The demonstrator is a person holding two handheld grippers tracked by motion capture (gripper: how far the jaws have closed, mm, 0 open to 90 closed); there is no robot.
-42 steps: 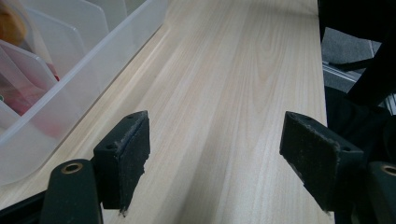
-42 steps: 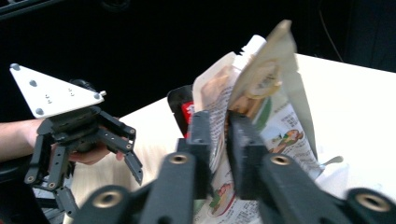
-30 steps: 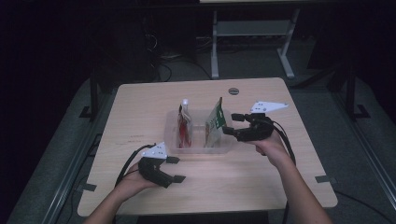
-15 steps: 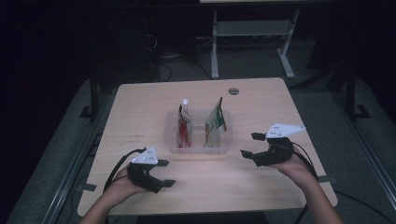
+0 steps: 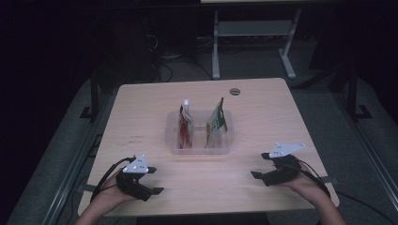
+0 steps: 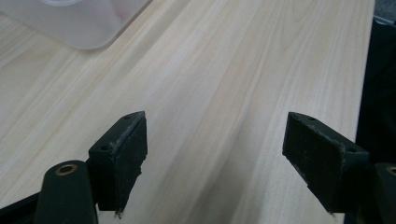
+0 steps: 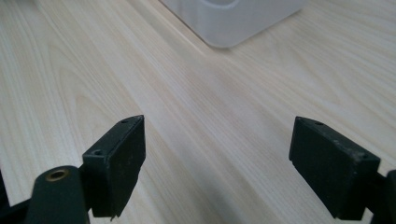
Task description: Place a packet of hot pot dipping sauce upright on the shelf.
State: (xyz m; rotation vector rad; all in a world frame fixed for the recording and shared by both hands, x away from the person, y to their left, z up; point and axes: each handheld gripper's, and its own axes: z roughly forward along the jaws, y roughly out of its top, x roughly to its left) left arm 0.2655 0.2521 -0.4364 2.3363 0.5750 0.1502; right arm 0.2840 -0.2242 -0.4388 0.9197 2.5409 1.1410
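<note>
A clear plastic bin stands mid-table with two upright pouches in it, a red one with a white cap on the left and a green one on the right. My left gripper rests open near the front left edge, jaws pointing right. My right gripper rests open near the front right edge, jaws pointing left. In the left gripper view the gripper holds nothing over bare wood, with a bin corner ahead. In the right gripper view the gripper is likewise empty, the bin ahead.
The wooden table has a round grey grommet near its back edge. A white desk frame stands on the dark floor behind. Cables trail from both grippers off the front edge.
My right gripper has drawn back from the green pouch at the bin to the front right of the table. The left gripper shifted slightly toward the front edge.
</note>
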